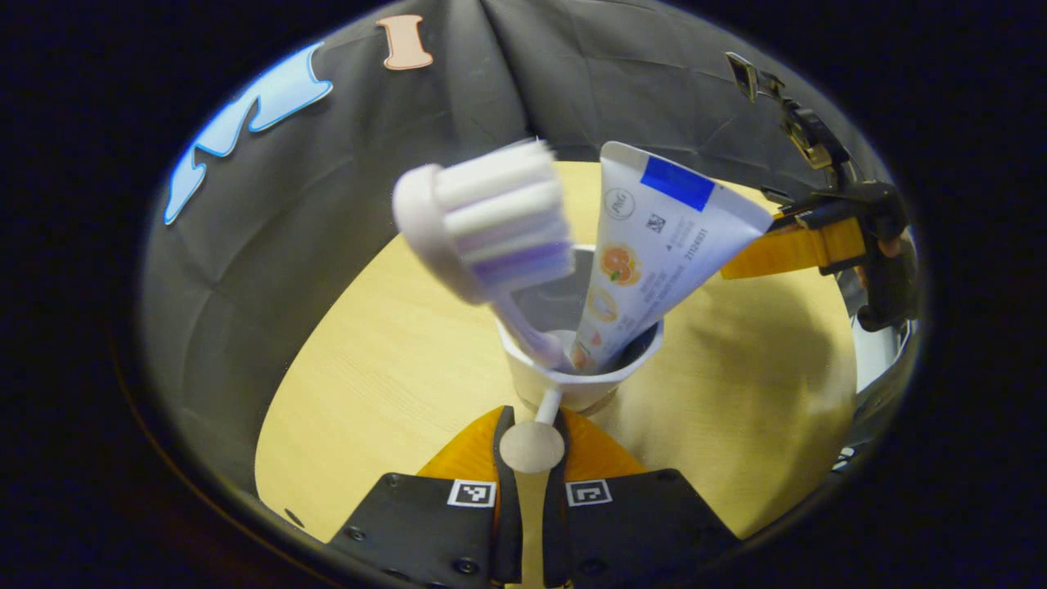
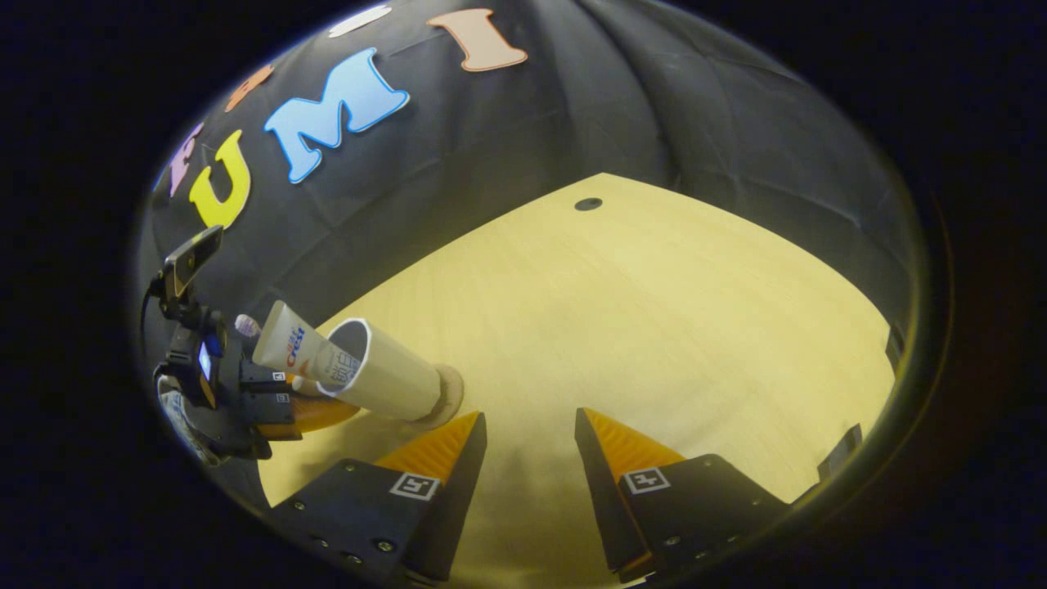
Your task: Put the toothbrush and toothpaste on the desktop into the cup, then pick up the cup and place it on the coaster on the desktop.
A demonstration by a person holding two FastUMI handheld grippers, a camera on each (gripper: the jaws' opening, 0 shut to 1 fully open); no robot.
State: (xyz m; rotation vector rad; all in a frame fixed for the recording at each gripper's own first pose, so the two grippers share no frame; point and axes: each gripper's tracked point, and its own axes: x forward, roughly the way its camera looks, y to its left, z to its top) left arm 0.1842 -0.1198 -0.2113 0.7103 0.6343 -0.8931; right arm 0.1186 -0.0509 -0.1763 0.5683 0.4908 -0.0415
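Toothbrush [image 1: 491,237] held by its end in closed left gripper [image 1: 532,446], head-up in cup [image 1: 585,372] beside toothpaste [image 1: 654,245]; cup on coaster [image 2: 446,393]; right gripper [image 2: 527,429] open, empty; release judged next.

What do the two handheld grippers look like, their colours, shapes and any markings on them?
Both match. The left gripper and the right gripper each have two wedge-shaped orange fingers with ribbed faces, set in black plates fixed with small screws. Each plate carries a square black-and-white tag. Seen from the right gripper view, the left one has a black body.
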